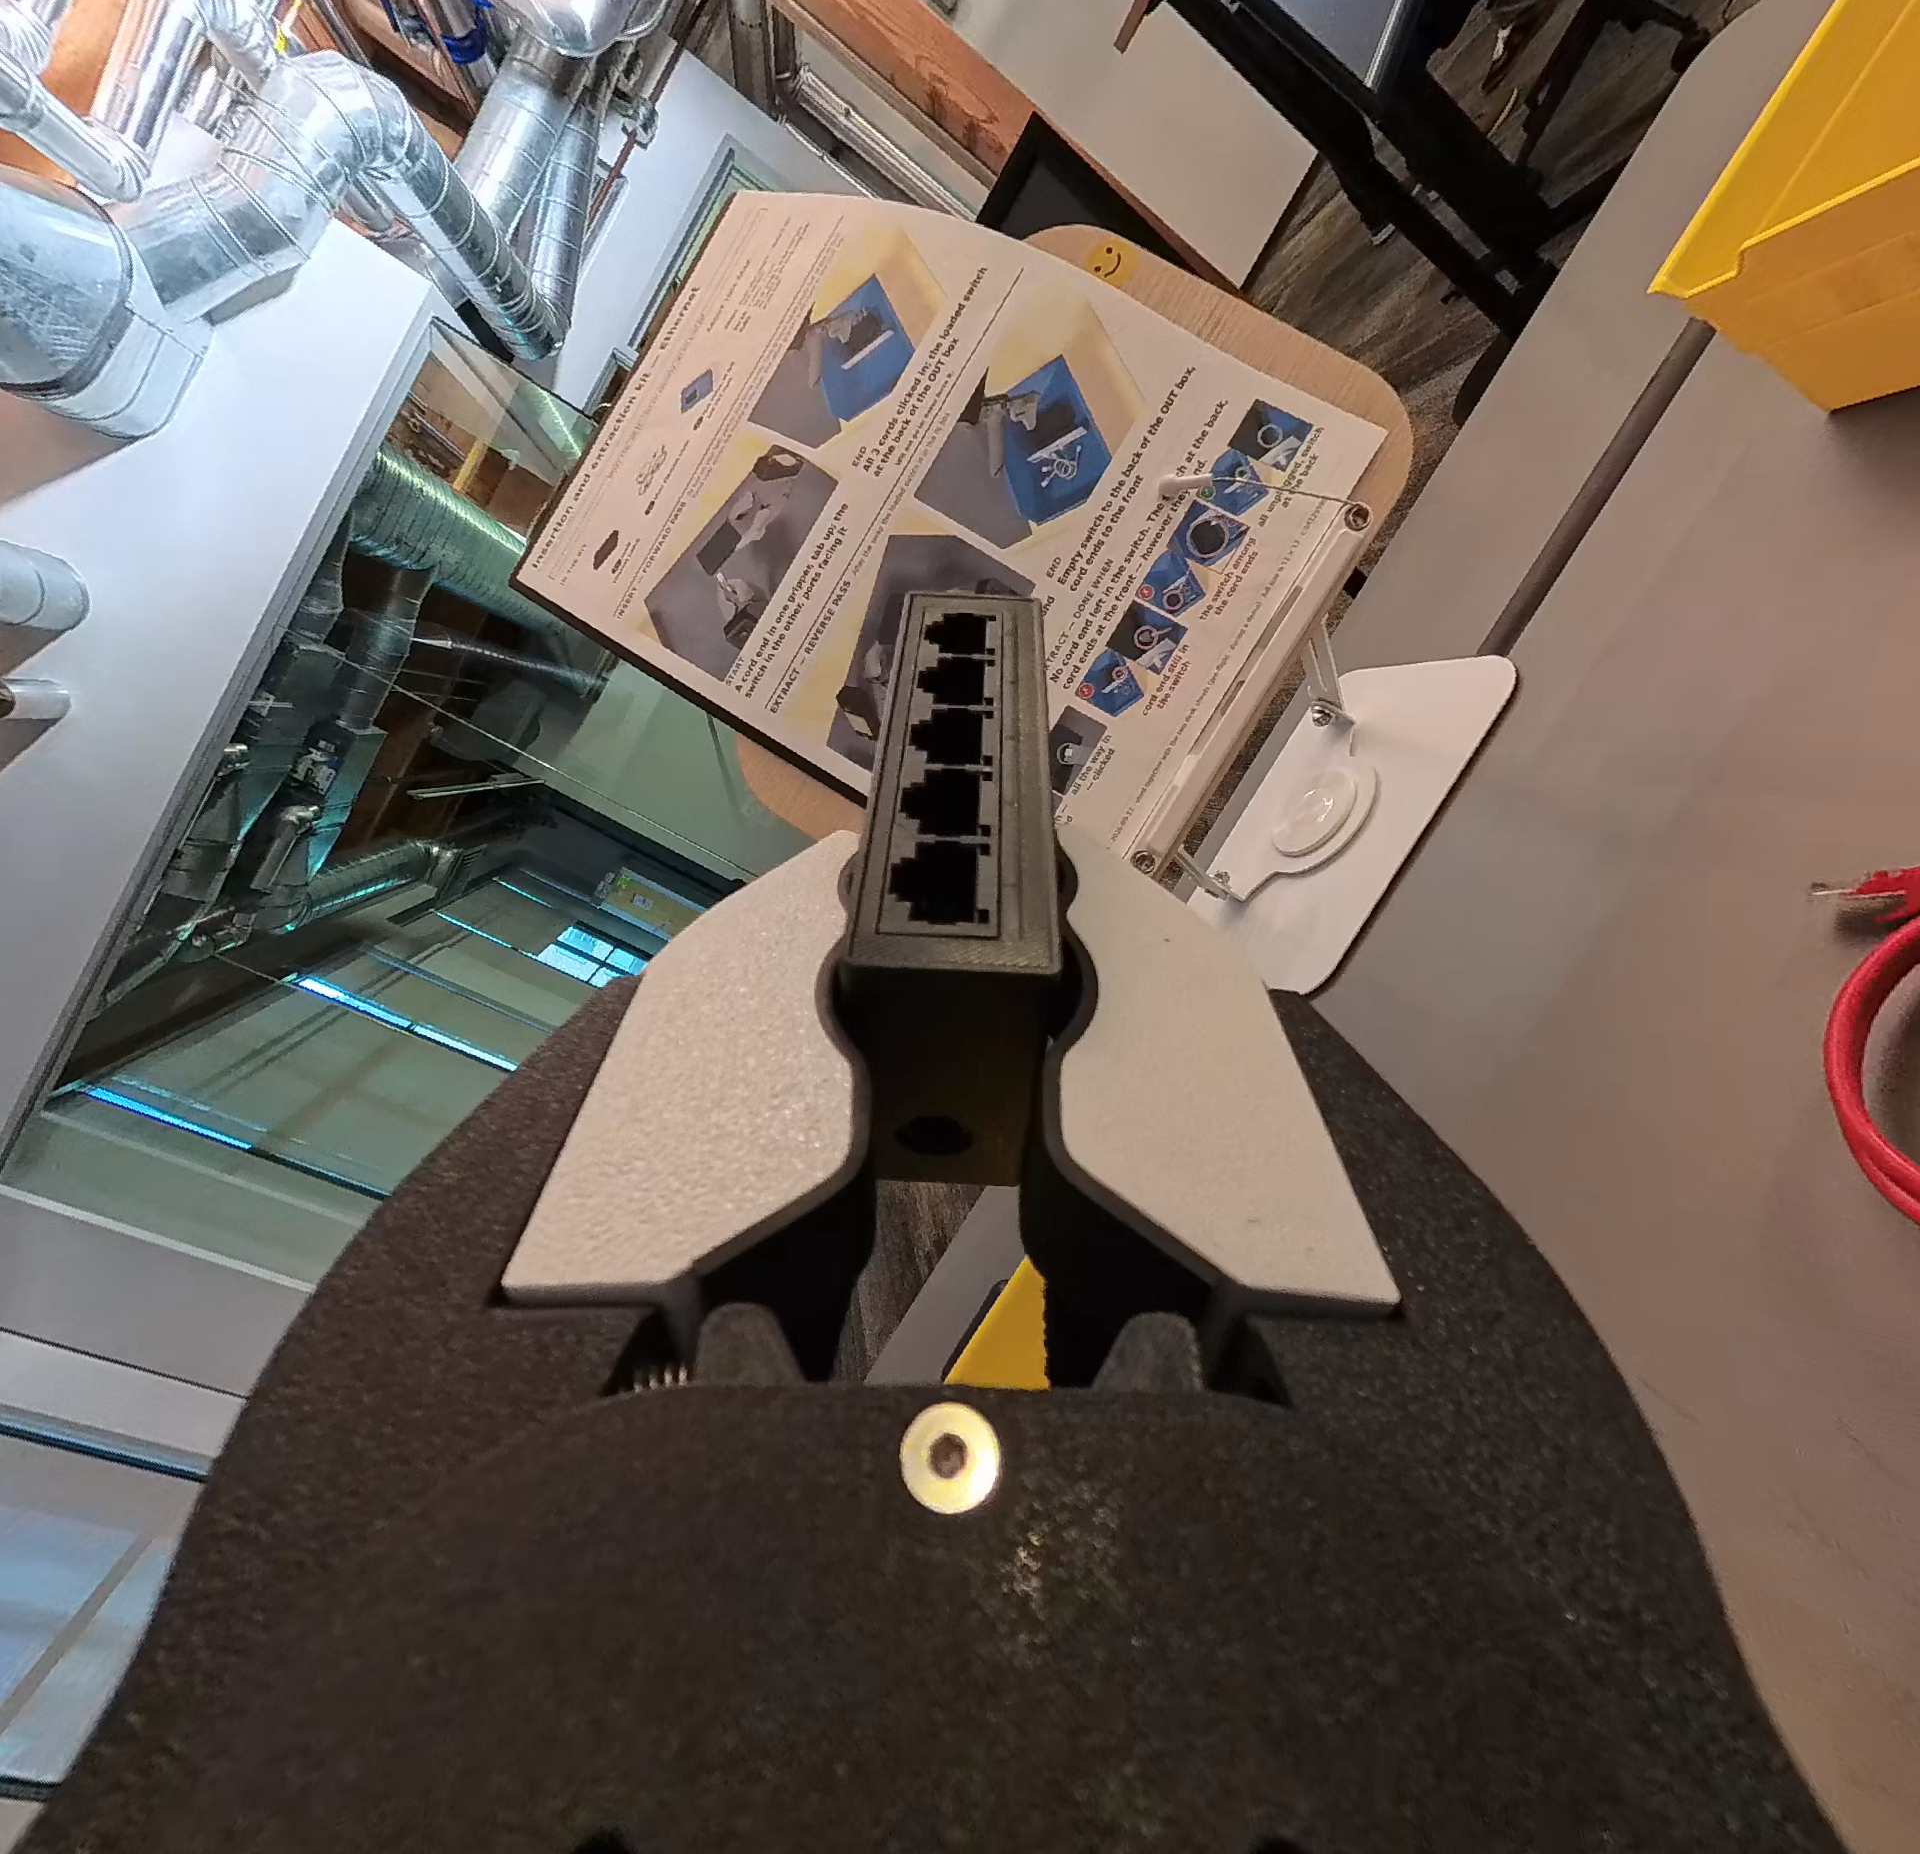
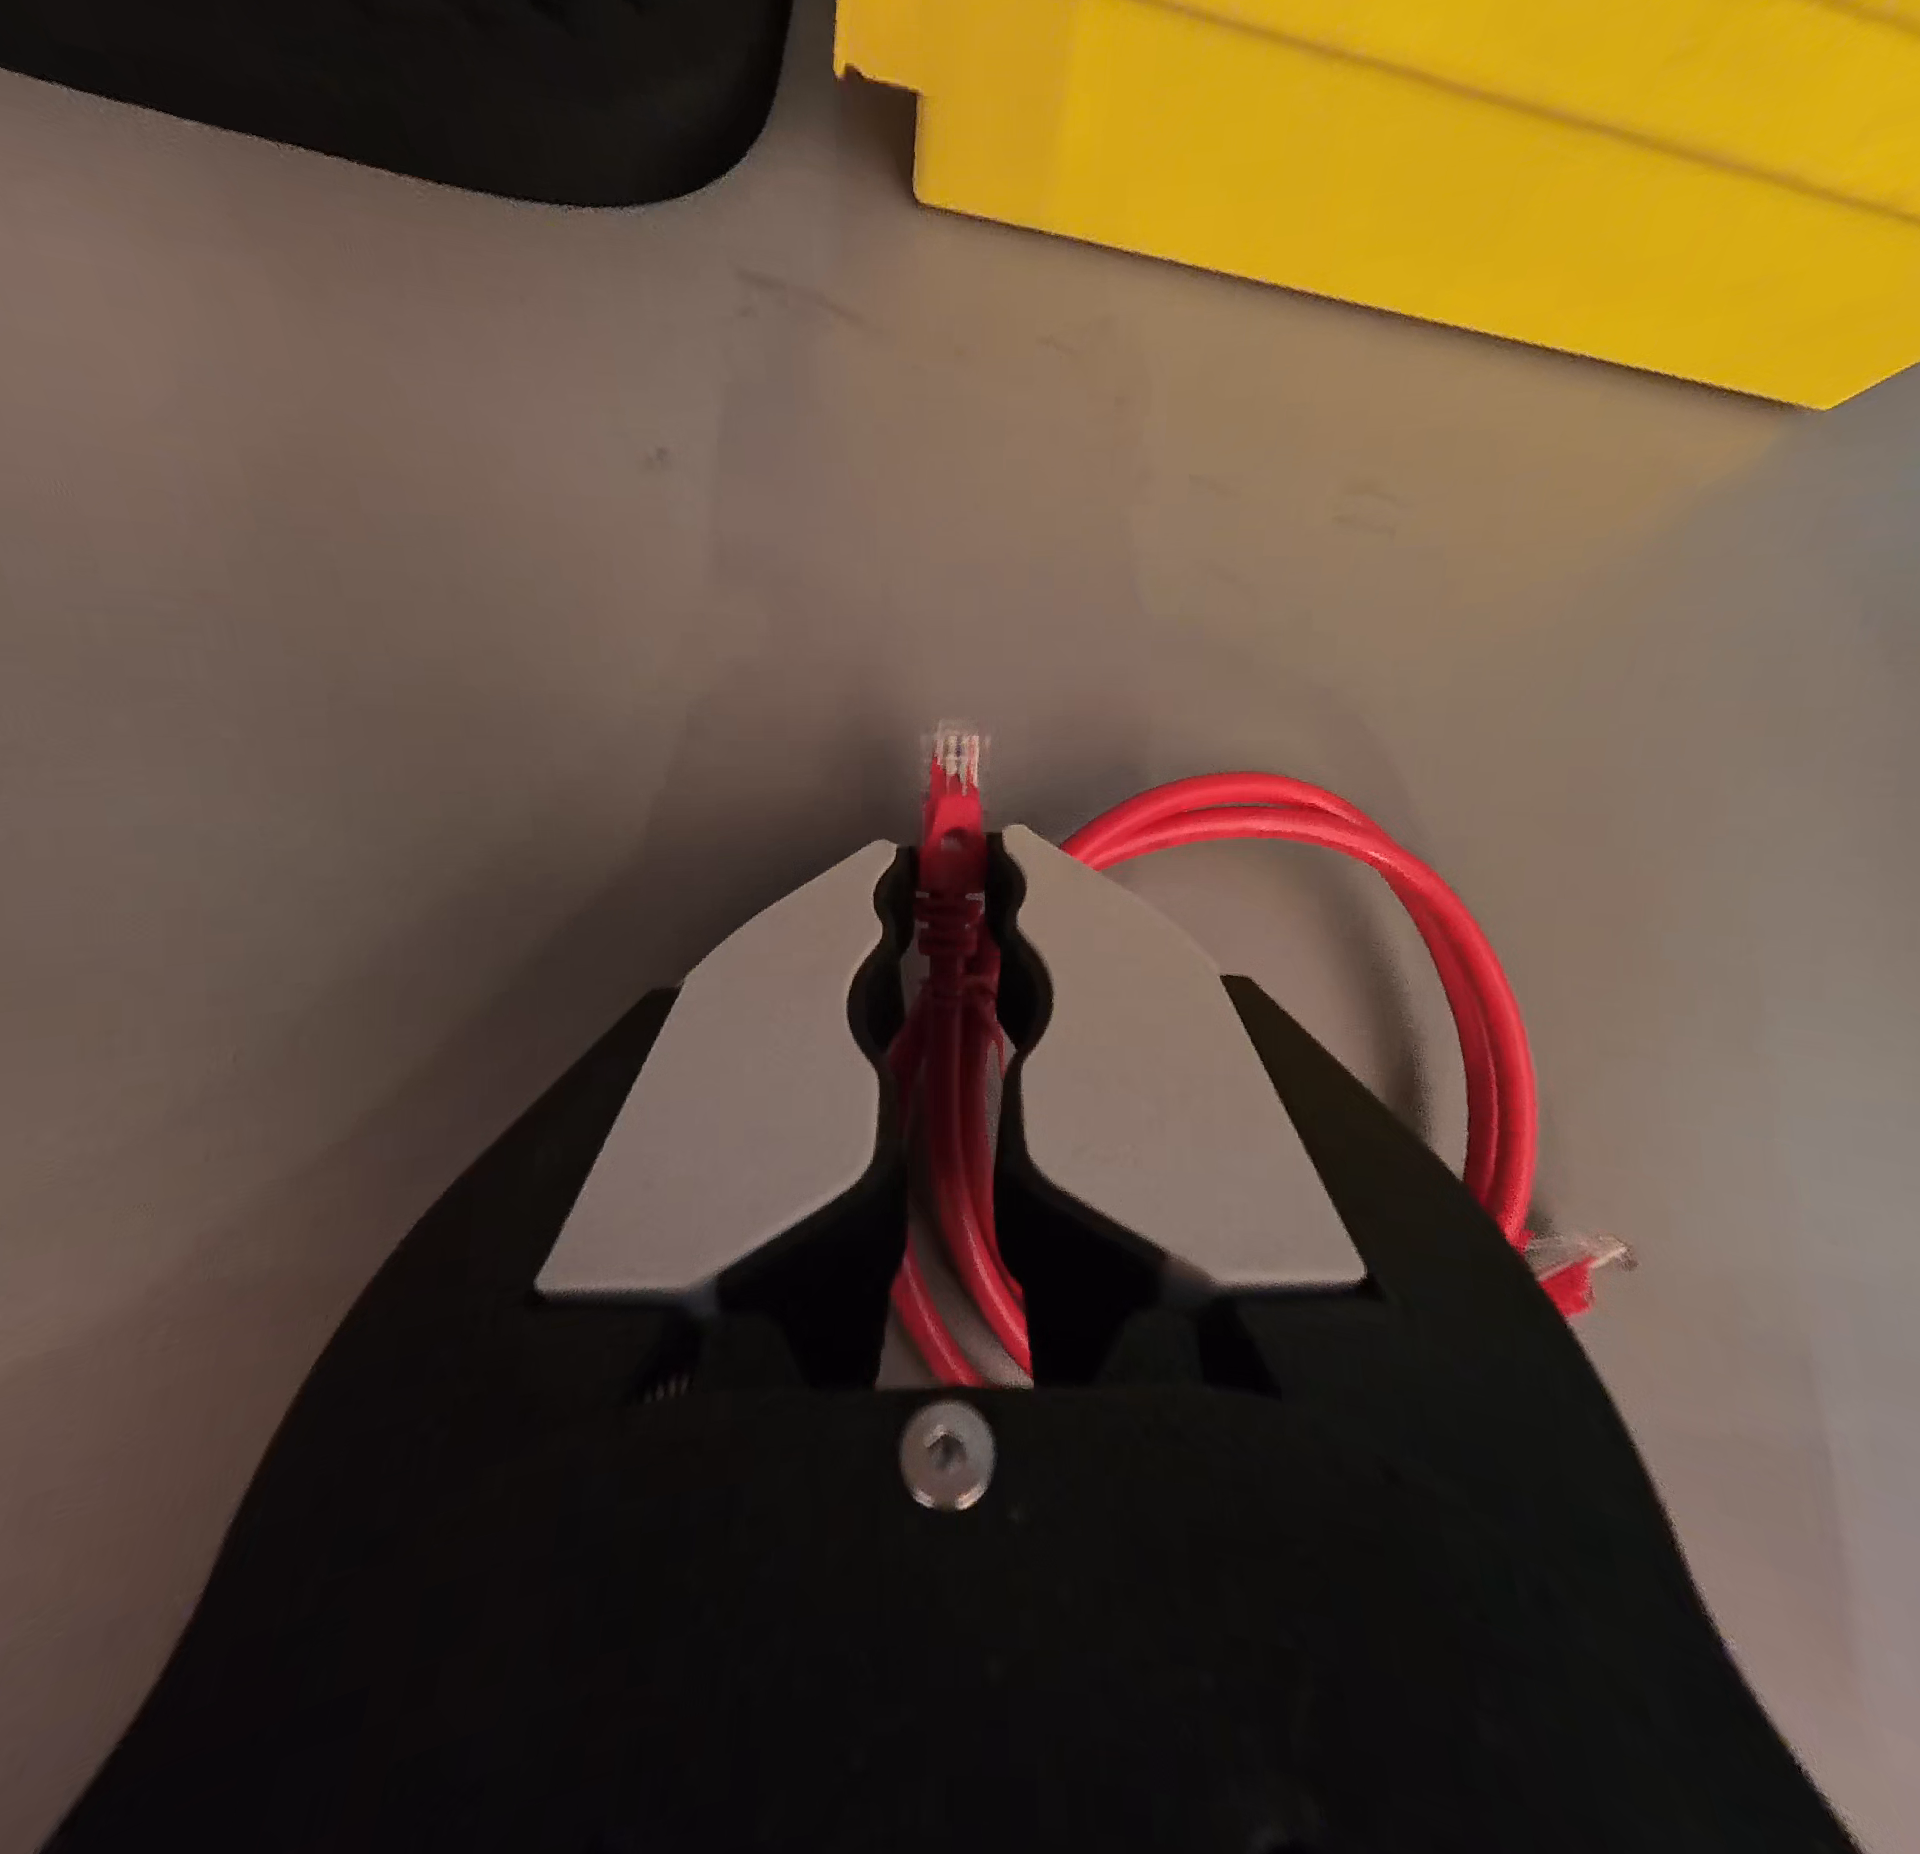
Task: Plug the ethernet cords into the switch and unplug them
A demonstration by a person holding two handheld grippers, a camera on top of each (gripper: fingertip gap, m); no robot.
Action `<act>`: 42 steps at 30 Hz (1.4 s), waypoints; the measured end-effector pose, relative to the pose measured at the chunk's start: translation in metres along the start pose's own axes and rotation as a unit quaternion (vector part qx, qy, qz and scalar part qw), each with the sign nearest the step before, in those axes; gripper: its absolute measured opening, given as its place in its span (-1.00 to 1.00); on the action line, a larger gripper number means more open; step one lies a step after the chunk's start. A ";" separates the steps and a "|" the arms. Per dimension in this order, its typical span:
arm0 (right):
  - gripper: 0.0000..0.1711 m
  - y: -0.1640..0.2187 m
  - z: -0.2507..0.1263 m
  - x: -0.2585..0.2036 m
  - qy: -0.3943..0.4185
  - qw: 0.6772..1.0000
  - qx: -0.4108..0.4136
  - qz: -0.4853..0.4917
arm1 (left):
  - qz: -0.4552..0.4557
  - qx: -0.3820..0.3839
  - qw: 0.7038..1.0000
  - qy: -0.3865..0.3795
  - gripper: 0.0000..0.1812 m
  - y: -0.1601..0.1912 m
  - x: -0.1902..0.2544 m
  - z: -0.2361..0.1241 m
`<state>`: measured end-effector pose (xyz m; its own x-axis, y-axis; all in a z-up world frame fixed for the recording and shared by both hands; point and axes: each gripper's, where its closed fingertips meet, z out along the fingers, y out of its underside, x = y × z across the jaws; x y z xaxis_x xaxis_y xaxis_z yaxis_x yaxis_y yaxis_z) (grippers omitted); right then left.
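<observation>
My left gripper (image 1: 954, 905) is shut on a black switch (image 1: 961, 765), held in the air with its row of several ports facing the camera; all ports look empty. My right gripper (image 2: 951, 848) is shut on the plug end of a red ethernet cord (image 2: 951, 854), low over the grey table (image 2: 520, 609). The clear plug tip sticks out past the fingertips. The cord loops out to the right (image 2: 1455, 931), and a second plug (image 2: 1574, 1274) lies beside the right finger. The red cord also shows at the right edge of the left wrist view (image 1: 1870, 1056).
A yellow bin (image 2: 1403, 142) stands at the table's far right; it also shows in the left wrist view (image 1: 1808, 225). A black rounded object (image 2: 416, 48) is at the far left. An instruction sheet (image 1: 935, 474) on a white stand (image 1: 1371, 796) stands behind the switch.
</observation>
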<state>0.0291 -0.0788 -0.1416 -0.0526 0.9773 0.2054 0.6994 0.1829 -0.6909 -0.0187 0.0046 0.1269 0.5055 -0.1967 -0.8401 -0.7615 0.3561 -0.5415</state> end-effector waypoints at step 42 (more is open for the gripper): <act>-0.80 0.015 -0.009 0.009 -0.020 0.997 0.008 0.080 | 0.012 -0.016 1.000 0.006 -0.68 0.007 0.007 0.006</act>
<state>0.0452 -0.0679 -0.1439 0.0309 0.9975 0.0639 0.6896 0.0250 -0.7238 -0.0178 0.0114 0.1176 0.4830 -0.1995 -0.8526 -0.7857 0.3309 -0.5226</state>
